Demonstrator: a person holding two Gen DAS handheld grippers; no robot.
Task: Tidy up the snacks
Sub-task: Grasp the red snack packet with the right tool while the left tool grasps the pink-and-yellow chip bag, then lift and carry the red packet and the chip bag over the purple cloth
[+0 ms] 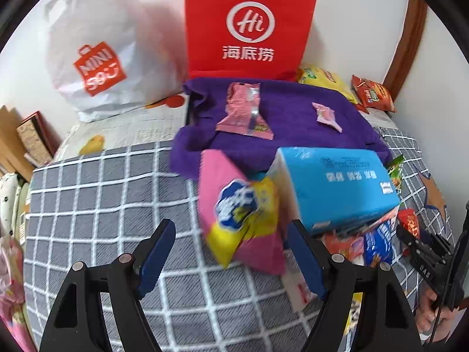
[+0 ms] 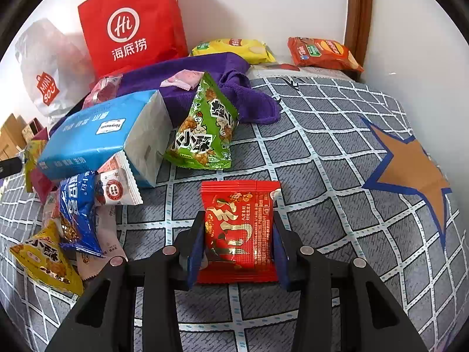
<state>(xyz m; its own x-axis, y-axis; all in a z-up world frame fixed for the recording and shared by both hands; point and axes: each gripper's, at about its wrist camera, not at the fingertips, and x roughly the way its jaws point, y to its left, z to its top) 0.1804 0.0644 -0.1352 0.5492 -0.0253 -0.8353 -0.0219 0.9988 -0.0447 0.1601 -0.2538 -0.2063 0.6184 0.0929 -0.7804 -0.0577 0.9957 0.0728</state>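
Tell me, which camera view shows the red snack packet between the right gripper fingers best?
The right wrist view: the red snack packet lies whole and sharp between the right gripper fingers. The left wrist view shows only a small red part at its right edge.

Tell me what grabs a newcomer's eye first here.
The red Haidilao paper bag standing against the wall behind the purple towel. Then the red snack packet between the right gripper fingers, and the blue tissue pack propped on the snack pile ahead of the open left gripper.
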